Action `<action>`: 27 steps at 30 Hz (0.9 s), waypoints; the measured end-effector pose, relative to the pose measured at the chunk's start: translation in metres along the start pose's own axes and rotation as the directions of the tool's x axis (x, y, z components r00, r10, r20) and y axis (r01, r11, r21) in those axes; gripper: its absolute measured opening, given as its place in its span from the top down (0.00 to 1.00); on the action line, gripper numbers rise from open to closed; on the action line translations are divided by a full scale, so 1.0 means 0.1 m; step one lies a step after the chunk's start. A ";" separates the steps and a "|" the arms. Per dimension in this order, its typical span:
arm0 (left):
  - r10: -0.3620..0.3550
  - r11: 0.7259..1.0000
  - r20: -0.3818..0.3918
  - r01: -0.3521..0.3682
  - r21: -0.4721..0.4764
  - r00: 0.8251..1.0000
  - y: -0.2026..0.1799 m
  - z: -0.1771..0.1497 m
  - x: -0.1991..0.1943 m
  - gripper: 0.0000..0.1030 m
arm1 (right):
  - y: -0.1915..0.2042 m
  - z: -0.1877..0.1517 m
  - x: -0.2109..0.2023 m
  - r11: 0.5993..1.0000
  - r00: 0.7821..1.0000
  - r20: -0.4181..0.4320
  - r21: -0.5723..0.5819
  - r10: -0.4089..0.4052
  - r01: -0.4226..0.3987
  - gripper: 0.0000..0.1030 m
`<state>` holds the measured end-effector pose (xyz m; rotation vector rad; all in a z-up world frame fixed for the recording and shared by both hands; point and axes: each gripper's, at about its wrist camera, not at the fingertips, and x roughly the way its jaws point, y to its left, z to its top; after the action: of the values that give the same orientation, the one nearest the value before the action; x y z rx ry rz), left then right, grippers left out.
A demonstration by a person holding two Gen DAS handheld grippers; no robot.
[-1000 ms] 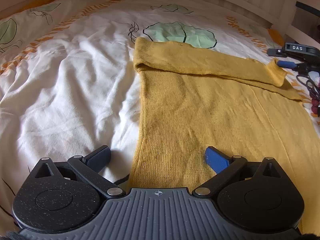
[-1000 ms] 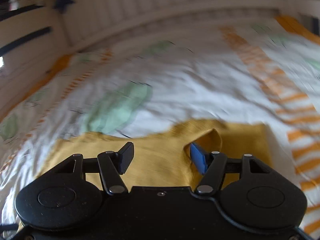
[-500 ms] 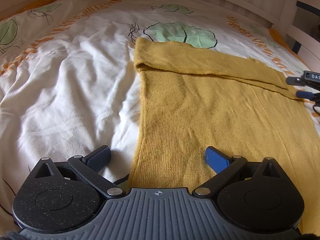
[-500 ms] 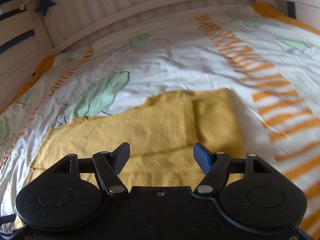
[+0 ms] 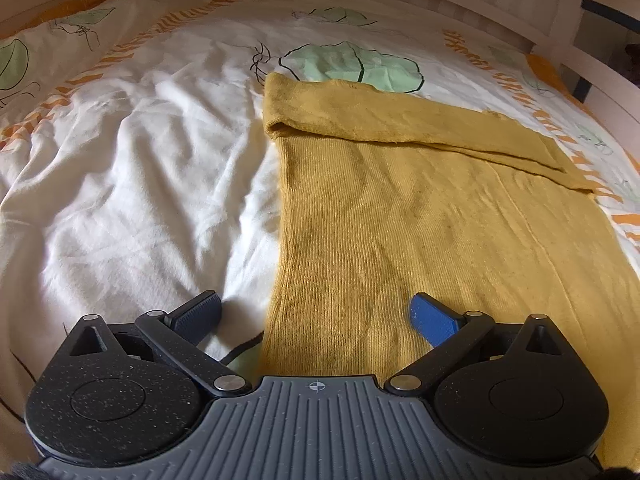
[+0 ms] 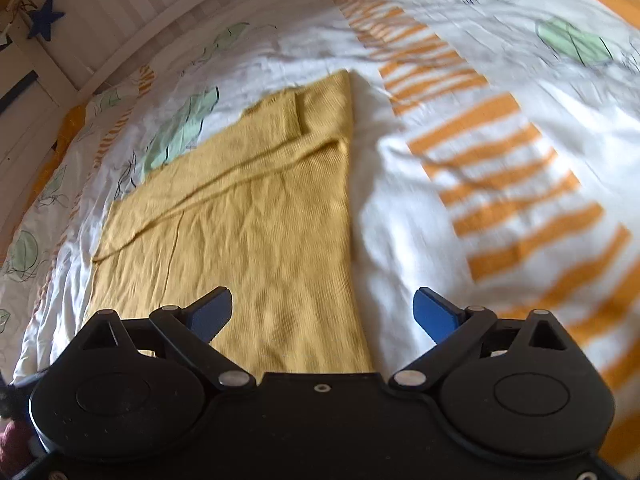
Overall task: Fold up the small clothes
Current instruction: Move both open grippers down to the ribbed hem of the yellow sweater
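Yellow knit garment (image 5: 420, 220) flat on bed (image 5: 132, 184), sleeve folded across far end. Left gripper (image 5: 316, 316) unmoved since a second ago, fingers (image 5: 434, 318) spread wide, holding nothing, straddling garment's near-left edge. Right gripper (image 6: 322, 312) pulled back from far right corner, now at near right edge of garment (image 6: 256, 216), fingers (image 6: 434, 312) wide apart, empty. Gone from left view's far right: the other gripper seen earlier. Blue star (image 6: 45, 19) on far headboard.
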<state>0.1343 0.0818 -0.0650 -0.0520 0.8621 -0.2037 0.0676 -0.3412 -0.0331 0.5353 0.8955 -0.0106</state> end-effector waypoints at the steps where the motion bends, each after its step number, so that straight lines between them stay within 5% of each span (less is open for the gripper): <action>1: -0.002 1.000 -0.008 0.002 0.001 1.000 0.00 -0.02 -0.03 0.01 | -0.03 -0.06 -0.03 1.000 1.000 -0.015 0.010 0.001 -0.001 0.05; 20: -0.070 0.995 -0.219 0.053 -0.079 0.973 0.19 -0.40 -0.54 0.01 | -0.04 -0.54 -0.32 0.995 0.978 -0.183 0.000 0.098 -0.100 0.01; 27: -0.108 0.993 -0.223 0.096 -0.067 0.969 0.21 -0.49 -0.68 0.01 | -0.05 -0.63 -0.40 0.990 0.970 -0.199 0.016 0.142 -0.141 0.01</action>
<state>0.0579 0.1178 -0.0489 -0.1276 1.0936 -0.2860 -0.0054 -0.3255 -0.0370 0.6081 1.0514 0.1752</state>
